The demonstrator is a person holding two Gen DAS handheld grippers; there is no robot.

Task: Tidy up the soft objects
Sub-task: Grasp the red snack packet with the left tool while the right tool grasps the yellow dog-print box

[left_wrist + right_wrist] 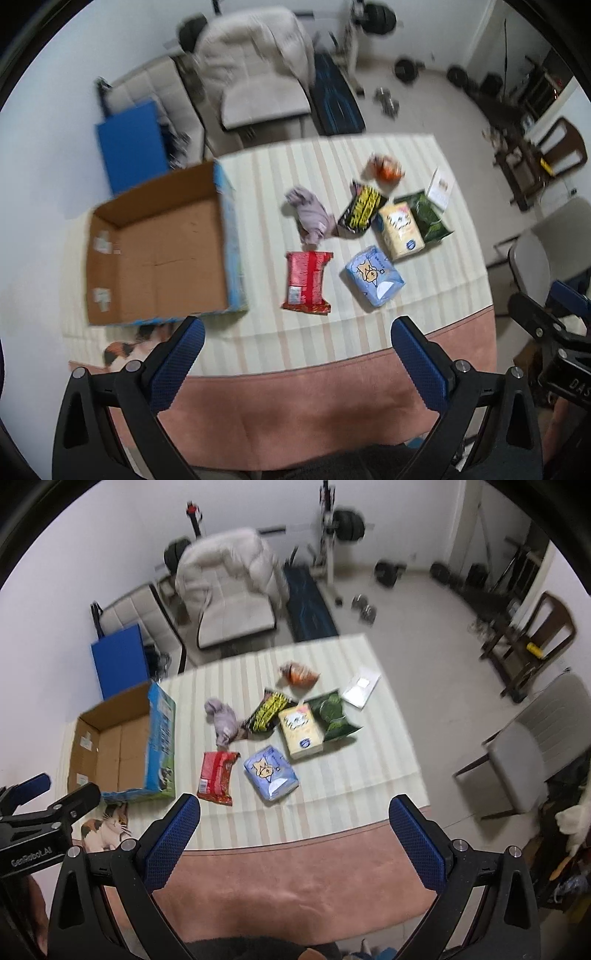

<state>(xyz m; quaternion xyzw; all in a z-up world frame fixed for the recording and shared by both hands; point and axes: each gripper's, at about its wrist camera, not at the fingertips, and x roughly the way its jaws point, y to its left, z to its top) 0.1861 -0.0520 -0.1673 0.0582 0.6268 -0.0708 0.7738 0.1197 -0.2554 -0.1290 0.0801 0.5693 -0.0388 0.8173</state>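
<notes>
The left gripper [297,338] is held high above the near edge of the table [332,387], its blue-padded fingers [177,362] spread wide with nothing between them. The right gripper [295,816] hangs at much the same height just beside it, jaws likewise wide apart and empty; each tool shows at the edge of the other's view.

Below and ahead, a striped cloth [258,184] covers the table top. On its left side sits an open cardboard box [159,254] with a blue printed outside, its inside bare brown card. To the right of the box lie the soft things: a red packet [308,282] nearest it, a blue tissue pack [375,277] beside that, a crumpled purple cloth [310,216] farther back, a black-and-yellow bag [362,210], a yellow tissue pack [400,230] overlapping a green bag [432,218], and an orange bag [386,168] at the far side. A white card [439,188] lies near the right edge.
</notes>
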